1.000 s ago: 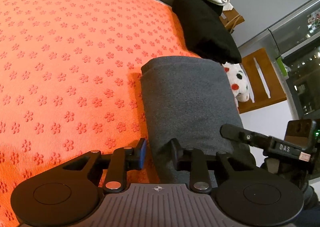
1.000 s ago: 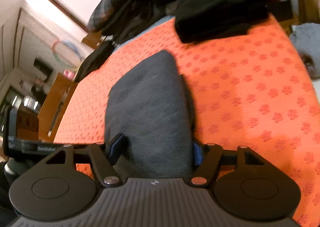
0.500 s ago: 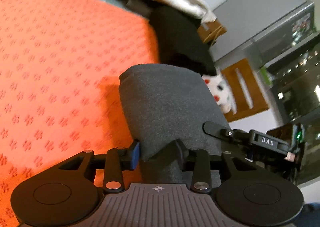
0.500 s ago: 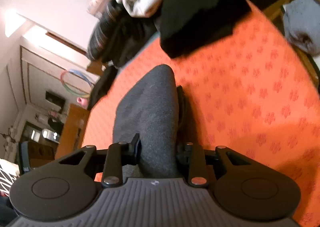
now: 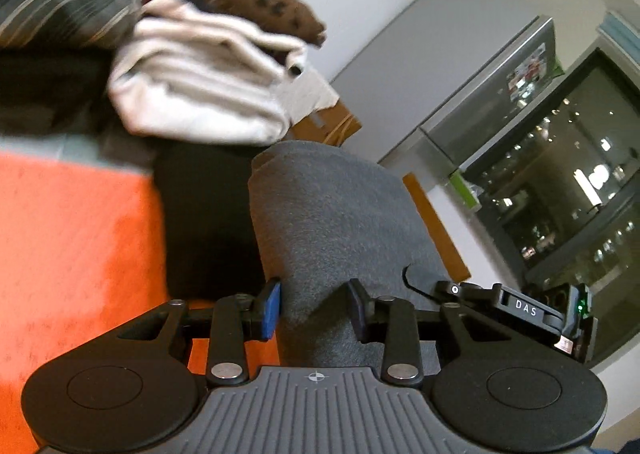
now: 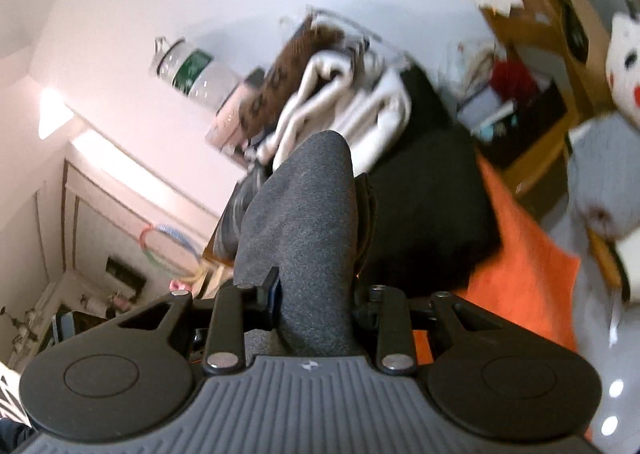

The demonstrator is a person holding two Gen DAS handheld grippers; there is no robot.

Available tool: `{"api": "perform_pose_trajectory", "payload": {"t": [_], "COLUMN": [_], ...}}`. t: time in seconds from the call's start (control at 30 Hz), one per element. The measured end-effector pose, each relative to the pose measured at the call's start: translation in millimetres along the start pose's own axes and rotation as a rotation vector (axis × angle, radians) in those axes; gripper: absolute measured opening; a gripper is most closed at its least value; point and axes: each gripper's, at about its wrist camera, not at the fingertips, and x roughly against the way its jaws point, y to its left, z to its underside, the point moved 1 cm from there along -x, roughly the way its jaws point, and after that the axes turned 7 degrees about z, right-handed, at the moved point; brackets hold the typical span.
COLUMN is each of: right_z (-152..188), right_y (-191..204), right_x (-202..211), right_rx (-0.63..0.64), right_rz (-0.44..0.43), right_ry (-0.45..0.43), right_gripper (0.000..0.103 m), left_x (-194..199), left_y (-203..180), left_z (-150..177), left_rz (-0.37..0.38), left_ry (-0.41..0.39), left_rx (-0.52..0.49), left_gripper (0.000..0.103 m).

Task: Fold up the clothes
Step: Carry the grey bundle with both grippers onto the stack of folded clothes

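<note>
A folded dark grey garment (image 5: 332,221) is held up off the orange mat (image 5: 68,238) by both grippers. My left gripper (image 5: 314,310) is shut on its near edge. My right gripper (image 6: 316,294) is shut on the same garment (image 6: 304,213), which rises between its fingers. The right gripper's body also shows in the left wrist view (image 5: 520,308) at the garment's right side. The garment's lower part is hidden behind the gripper bodies.
A pile of folded clothes sits ahead: a black item (image 5: 204,213), a cream one (image 5: 200,93), a brown patterned one (image 5: 248,1) and a striped dark one (image 5: 52,9). A water bottle (image 6: 192,73) stands behind the pile. A wooden chair (image 5: 436,225) and a glass cabinet (image 5: 560,189) are at right.
Both grippers have lifted the grey garment off the mat and carried it forward toward the clothes pile. The views now tilt up to the wall and pile.
</note>
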Motion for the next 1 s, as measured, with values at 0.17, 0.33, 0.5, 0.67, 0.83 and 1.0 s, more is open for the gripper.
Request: {"api": "perform_pose_trajectory", "payload": {"t": [0.17,0.33,0.5,0.67,0.83,1.0], "right_z": [-46.0,-71.9,-70.2,-58.5,-62.5,-69.0], "right_y": [-14.3,-33.0,-57.4,-72.6,-55.3,-29.8], "right_x": [-35.6,-93.0,-148.0,-168.3,-144.8,-114.6], "right_rx": [-0.019,-0.028,0.002,0.063,0.173,0.32], "right_rz": [0.017,0.038,0.114,0.158,0.226,0.308], "right_ry": [-0.015,0.014,0.063,0.059,0.009,-0.062], "right_gripper": [0.036,0.036,0.039,0.049,0.055,0.057], "left_x": [-33.7,-67.4,-104.0,-110.0,-97.7,-77.8], "left_y": [14.4,53.3,101.9,124.7,123.0,94.4], "left_z": [-37.0,-63.1,-63.2,-52.2,-49.9,-63.8], "left_rz": [-0.034,-0.088,-0.184,-0.154,-0.147,-0.145], "left_ry": [-0.013,-0.006,0.047,0.032,-0.015,-0.115], "left_rx": [-0.01,0.041,0.074,0.112,0.122,0.031], "left_gripper": [0.037,0.037,0.037,0.049,0.048,0.047]}}
